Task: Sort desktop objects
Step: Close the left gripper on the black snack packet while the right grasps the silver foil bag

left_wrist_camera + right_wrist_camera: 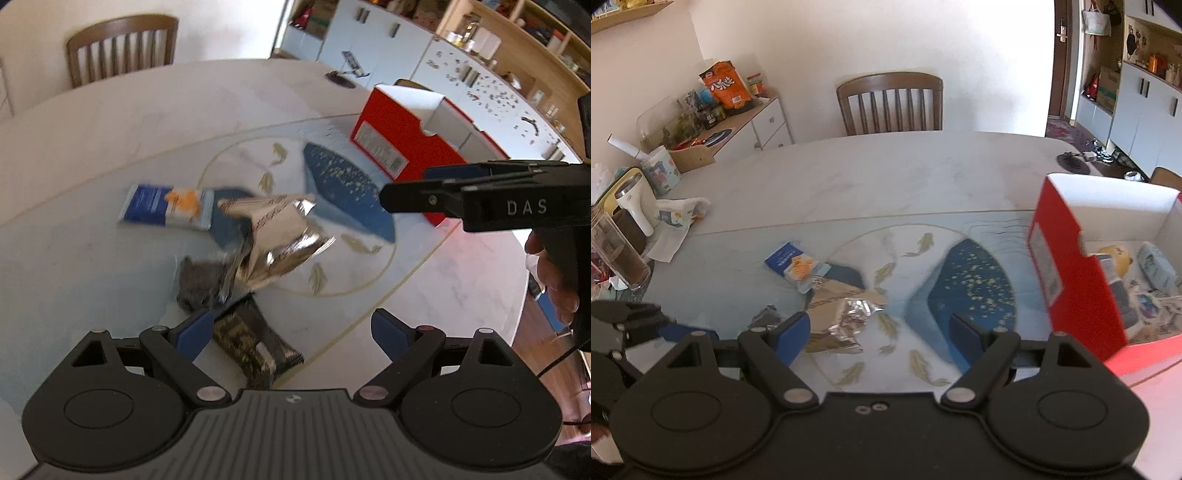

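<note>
The left tongs (290,330) point steeply down, their two blue pads standing wide apart with nothing pressed between them. The right tongs (877,332) also gape, blue pads well separated and empty, tilted less steeply. In the left wrist view the right tongs (402,195) reach in from three o'clock, seen side-on, with a hand (552,273) wrapped around their grip at four o'clock. In the right wrist view the left tongs (670,326) show at nine o'clock
</note>
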`<state>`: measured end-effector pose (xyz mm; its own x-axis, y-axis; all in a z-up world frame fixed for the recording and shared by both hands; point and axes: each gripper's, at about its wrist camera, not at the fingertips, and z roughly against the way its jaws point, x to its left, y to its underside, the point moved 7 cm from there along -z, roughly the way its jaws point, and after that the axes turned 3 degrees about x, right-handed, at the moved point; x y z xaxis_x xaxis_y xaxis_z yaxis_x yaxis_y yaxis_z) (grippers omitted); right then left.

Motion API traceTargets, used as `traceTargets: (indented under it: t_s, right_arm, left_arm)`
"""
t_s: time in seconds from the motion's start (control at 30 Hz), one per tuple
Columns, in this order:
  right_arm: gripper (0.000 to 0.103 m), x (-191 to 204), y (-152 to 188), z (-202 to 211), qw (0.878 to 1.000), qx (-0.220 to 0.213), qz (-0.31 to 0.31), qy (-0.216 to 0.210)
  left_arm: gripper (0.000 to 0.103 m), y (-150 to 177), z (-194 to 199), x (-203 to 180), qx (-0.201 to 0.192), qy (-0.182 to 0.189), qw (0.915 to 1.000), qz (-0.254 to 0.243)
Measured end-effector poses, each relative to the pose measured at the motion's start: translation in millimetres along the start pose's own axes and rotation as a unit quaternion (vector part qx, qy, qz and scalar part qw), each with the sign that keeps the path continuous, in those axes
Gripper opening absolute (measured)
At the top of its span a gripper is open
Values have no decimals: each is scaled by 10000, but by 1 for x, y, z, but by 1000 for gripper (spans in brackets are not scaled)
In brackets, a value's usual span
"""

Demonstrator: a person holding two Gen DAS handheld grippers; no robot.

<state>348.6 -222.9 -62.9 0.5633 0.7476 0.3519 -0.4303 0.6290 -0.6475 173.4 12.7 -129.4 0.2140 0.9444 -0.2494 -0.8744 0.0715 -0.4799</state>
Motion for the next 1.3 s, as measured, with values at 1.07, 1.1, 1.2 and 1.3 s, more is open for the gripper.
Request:
traceTargets:
  t_s: [1.07,1.1,1.2,1.3]
  right_arm:
    - [82,36,-15,-99,9945,771,-699,115]
    - [82,35,-16,-102,9938,806,-749,128]
    - [82,31,-17,-111,9917,906,-888,217]
    - [82,31,-16,-118,9900,1007,-944,280]
  left_arm:
    - [92,5,-33,25,23,-545,9915,1185]
    - [92,6,-34,26,28,-571,9911,1205]
    - [92,5,-37,26,49,-590,9904,1251]
    - [92,5,-39,26,48,-633,9904,1231]
